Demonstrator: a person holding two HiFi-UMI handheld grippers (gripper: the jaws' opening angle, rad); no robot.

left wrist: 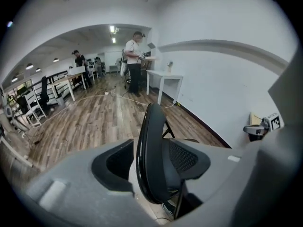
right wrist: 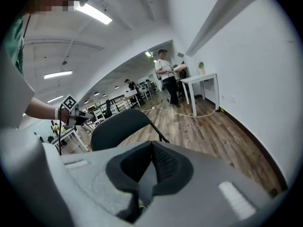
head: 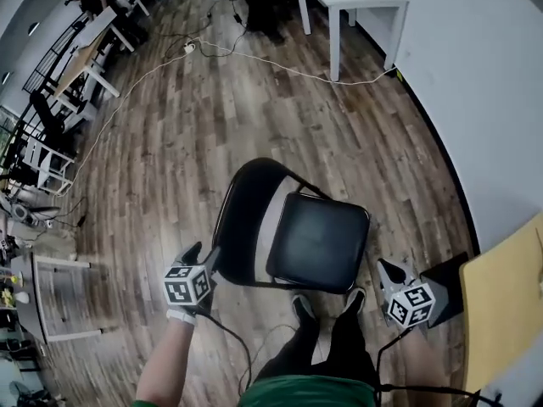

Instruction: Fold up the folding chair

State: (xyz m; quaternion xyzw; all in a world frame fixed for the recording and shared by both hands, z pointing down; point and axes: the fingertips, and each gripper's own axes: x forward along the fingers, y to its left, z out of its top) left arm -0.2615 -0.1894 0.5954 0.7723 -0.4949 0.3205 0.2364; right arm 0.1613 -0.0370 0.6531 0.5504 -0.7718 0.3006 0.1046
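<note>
The black folding chair stands unfolded on the wood floor, its seat (head: pixel 318 242) flat and its curved backrest (head: pixel 249 219) to the left in the head view. My left gripper (head: pixel 204 255) is at the backrest's near left edge. In the left gripper view its jaws (left wrist: pixel 149 162) stand open, with the backrest's rim (left wrist: pixel 150 141) upright between the pads and a gap at the left pad. My right gripper (head: pixel 383 267) hangs right of the seat, apart from it. Its pads (right wrist: pixel 158 167) are shut on nothing, and the backrest (right wrist: pixel 120 126) shows beyond them.
My feet (head: pixel 327 303) stand just in front of the seat. A black box (head: pixel 448 280) and a pale board (head: pixel 501 312) are at the right by the white wall. Farther off are a white table (head: pixel 348 7), a floor cable (head: pixel 254 58) and people (left wrist: pixel 134 60).
</note>
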